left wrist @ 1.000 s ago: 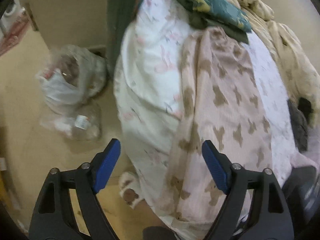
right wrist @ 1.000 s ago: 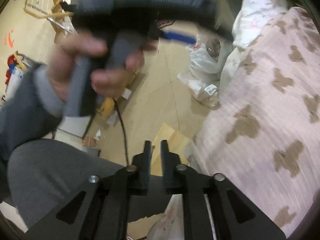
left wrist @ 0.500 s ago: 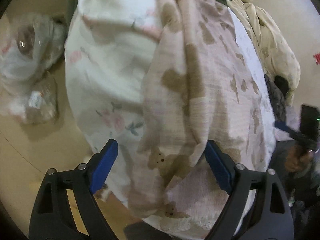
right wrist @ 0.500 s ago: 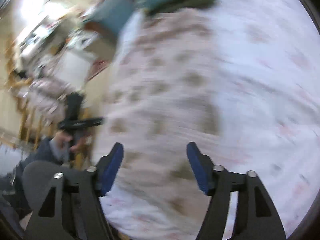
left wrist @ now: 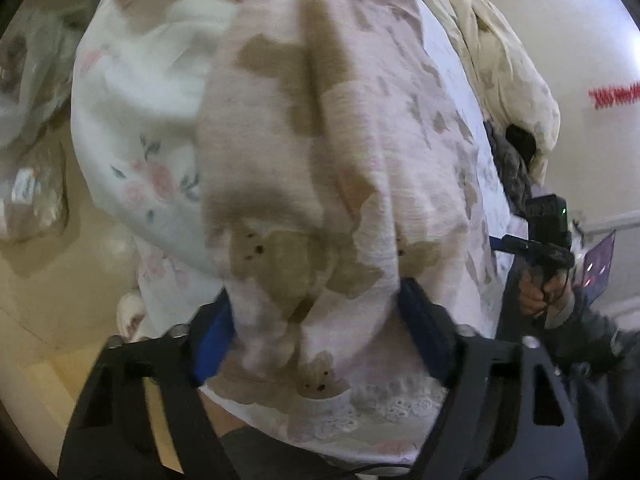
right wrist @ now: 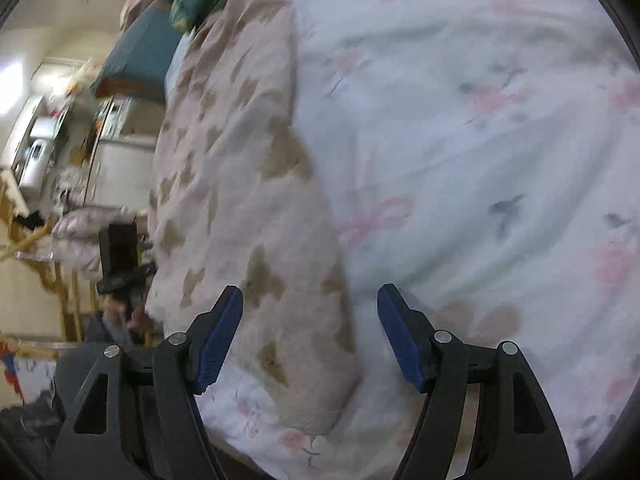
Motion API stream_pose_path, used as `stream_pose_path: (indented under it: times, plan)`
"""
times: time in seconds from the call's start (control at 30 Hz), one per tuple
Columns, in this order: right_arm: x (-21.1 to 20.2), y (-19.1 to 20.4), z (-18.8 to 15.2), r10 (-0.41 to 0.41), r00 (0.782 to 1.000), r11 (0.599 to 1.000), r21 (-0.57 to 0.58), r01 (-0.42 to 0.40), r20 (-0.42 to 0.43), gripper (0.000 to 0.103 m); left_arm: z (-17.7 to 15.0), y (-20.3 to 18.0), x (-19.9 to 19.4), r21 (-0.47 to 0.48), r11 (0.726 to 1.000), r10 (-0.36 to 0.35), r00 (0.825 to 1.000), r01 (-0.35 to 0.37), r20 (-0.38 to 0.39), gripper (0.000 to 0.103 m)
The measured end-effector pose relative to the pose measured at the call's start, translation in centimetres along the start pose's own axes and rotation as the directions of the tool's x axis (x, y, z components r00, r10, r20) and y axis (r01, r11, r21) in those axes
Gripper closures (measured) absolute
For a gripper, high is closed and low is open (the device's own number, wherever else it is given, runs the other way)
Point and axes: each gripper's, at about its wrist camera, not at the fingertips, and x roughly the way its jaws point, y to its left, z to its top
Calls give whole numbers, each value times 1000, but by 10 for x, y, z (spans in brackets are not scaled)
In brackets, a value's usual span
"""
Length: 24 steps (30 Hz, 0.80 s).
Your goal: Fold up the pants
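Your left gripper (left wrist: 316,332) now straddles the pants (left wrist: 320,184) hem at 6 o'clock; your right gripper (right wrist: 310,332), shut earlier, gapes over them.

Pants (right wrist: 240,184) on bedsheet (right wrist: 460,140); quilt (left wrist: 500,52) right of pants.

Both views are fisheye – straight lines bow near the rim, and black vignette fills the corners. Light is soft, warm and indoor, fairly dim, with weak shadows. In the right wrist view a bright window (right wrist: 10,88) glares at 9 o'clock, blown out to white. Motion blur smears the sheet (right wrist: 480,140) at 2 o'clock and the clutter behind. In the left wrist view the pants (left wrist: 320,200) are soft and unfocused at centre – the bag (left wrist: 28,80) at 9 o'clock is smeared too.
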Motion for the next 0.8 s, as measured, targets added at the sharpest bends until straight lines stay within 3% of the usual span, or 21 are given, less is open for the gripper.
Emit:
stream_pose_path:
  times: [0.07,0.1,0.17,0.2,0.23,0.3,0.43,0.57,0.63,0.7,0.73,0.77,0.8]
  plan:
    - [9,4,-4,22,999,999,-22,-23,-23,32,1,-9,-2,49,998,46,999,-45,-9,55]
    - [13,9,-6,39,999,999,-36,-40,-32,38,1,-14,-6,82,995,62,998,-61,-7,66]
    - [23,15,-9,57,997,997,-56,-60,-56,60,2,-27,-13,144,983,118,993,-116,-3,79]
    - [29,19,-11,52,996,996,-68,-57,-68,84,3,-34,-17,172,973,159,987,-156,-1,84]
    - [34,22,-13,43,996,996,-80,-49,-77,98,4,-39,-21,191,964,186,982,-183,-2,89]
    - [34,33,-15,53,997,991,-120,-60,-56,99,6,-53,-30,231,940,257,966,-250,-2,94]
    - [8,61,-11,110,994,975,-196,-104,24,100,8,-88,-61,296,901,322,946,-316,30,102]
    - [-40,88,-4,197,974,954,-253,-164,111,101,11,-144,-105,331,869,337,929,-369,151,102]
    - [-66,100,-3,236,960,941,-281,-187,152,101,12,-177,-119,340,846,356,909,-411,215,102]
    - [-103,112,-3,282,938,927,-310,-212,202,101,9,-200,-133,315,842,367,893,-438,261,102]
    - [-117,114,-3,295,929,922,-322,-215,222,101,7,-215,-141,289,838,378,874,-463,305,102]
    - [-138,117,-4,313,916,916,-334,-222,250,101,6,-226,-148,253,844,382,861,-472,335,102]
    - [-156,120,-4,334,903,911,-339,-235,272,101,3,-242,-159,206,872,350,858,-445,375,102]
